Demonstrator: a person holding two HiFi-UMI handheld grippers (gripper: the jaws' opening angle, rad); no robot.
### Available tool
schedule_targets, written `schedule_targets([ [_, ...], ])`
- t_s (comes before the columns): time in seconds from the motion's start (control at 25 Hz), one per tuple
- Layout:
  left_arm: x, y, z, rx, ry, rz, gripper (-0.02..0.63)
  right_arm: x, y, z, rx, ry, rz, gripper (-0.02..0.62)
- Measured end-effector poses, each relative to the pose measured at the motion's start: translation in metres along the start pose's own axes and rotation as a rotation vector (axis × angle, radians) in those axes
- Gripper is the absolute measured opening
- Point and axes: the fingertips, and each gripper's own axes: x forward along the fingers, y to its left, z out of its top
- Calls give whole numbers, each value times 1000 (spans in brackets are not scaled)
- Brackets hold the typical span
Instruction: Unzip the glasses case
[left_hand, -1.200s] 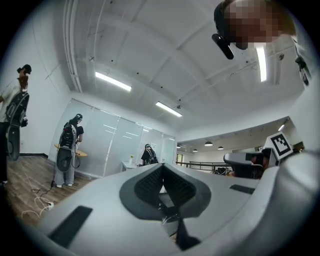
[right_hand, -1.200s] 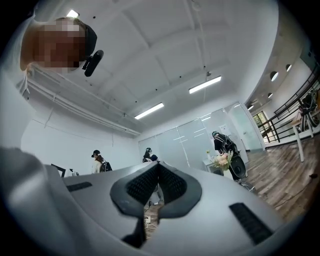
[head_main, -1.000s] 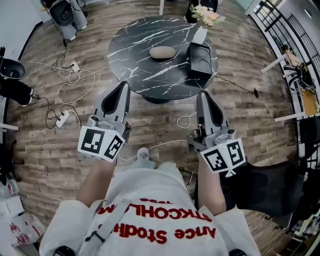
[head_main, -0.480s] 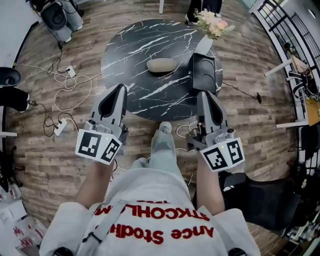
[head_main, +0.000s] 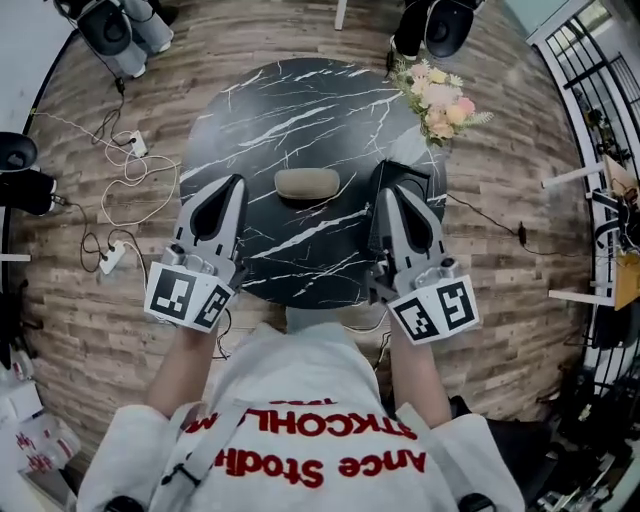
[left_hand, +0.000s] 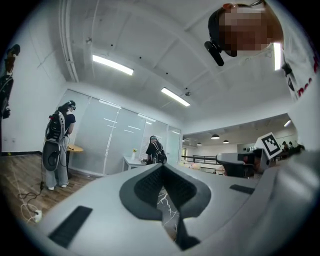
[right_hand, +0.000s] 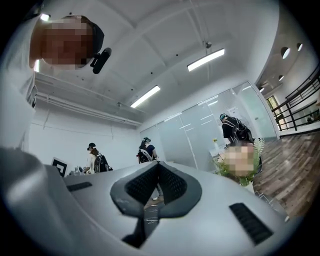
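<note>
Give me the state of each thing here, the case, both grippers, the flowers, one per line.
glasses case: closed, lying flat on the table, untouched.
left gripper: shut, empty, left of the case.
right gripper: shut, empty, right of the case.
flowers: standing at the table's far right edge.

Bright, even light falls from long ceiling strips (left_hand: 112, 65), and shadows are faint. The head view bends strongly toward its dark, vignetted corners, and its colours are muted. The dark surface (head_main: 300, 110) carries a dull sheen. Up close, the left gripper (left_hand: 162, 187) and right gripper (right_hand: 156, 187) look soft and unfocused.
</note>
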Motion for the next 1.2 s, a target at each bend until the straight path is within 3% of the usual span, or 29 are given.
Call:
schedule_targets([
  [0.12, 28, 4, -16, 6, 36, -15, 0, 19, -30, -7, 13, 27, 33, 12],
  [0.32, 64, 5, -51, -53, 132, -96, 0, 38, -57, -39, 7, 119, 36, 12],
  [0.52, 100, 7, -97, 43, 250, -150, 0, 49, -75, -72, -11, 211, -7, 12],
  [0.72, 124, 13, -138, -94, 340, -229, 0, 50, -88, -108, 7, 289, -108, 12],
  [0.88, 138, 18, -170, -158, 399, -308, 0, 49, -96, -151, 46, 360, -182, 12],
  [1.04, 150, 30, -222, -95, 518, -326, 0, 47, -99, -198, 85, 436, -224, 12],
  [1.2, 168, 28, -257, -57, 584, -427, 0, 46, -100, -247, 103, 555, -239, 12],
])
